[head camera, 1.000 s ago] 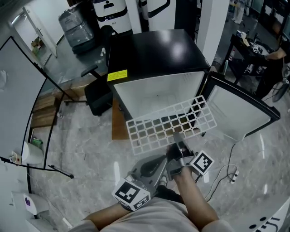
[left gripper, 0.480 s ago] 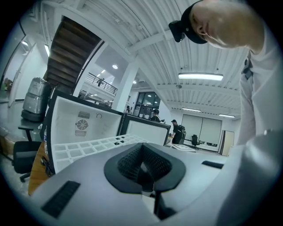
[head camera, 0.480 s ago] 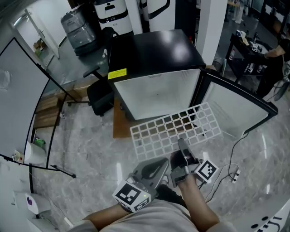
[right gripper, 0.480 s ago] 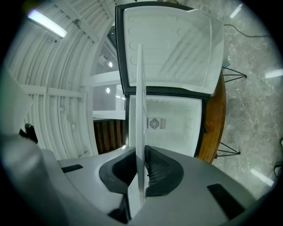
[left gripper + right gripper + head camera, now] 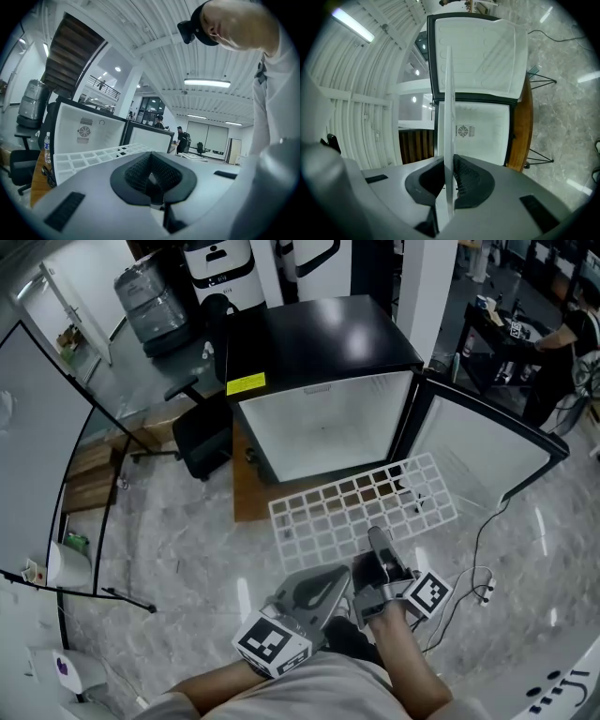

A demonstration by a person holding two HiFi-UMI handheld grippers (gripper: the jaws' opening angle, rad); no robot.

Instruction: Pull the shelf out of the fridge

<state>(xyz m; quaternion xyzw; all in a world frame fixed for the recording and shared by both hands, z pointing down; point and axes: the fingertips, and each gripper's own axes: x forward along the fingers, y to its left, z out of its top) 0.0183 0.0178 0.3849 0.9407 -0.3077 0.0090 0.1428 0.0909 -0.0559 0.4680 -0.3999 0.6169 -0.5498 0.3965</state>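
Observation:
The white grid shelf (image 5: pixel 361 507) hangs level above the floor in front of the black fridge (image 5: pixel 314 343), whose white inside stands bare and whose door (image 5: pixel 483 451) is swung open to the right. My right gripper (image 5: pixel 378 542) is shut on the middle of the shelf's near edge. In the right gripper view the shelf (image 5: pixel 449 108) runs edge-on between the jaws of that gripper (image 5: pixel 449 187). My left gripper (image 5: pixel 339 579) is shut with nothing in it, just left of the right one and below the shelf's near edge. From the left gripper (image 5: pixel 150 177), the shelf (image 5: pixel 93 154) shows beyond its shut tips.
A black office chair (image 5: pixel 202 437) stands left of the fridge. A wooden board (image 5: pixel 246 495) lies under the fridge. A white cable (image 5: pixel 480 589) trails on the marble floor at right. Glass partition (image 5: pixel 56 456) at left; a person (image 5: pixel 561 338) at a desk, back right.
The shelf has come clear of the fridge opening, drawn toward me by the right gripper. In the last half second it has barely moved. The left gripper stays put.

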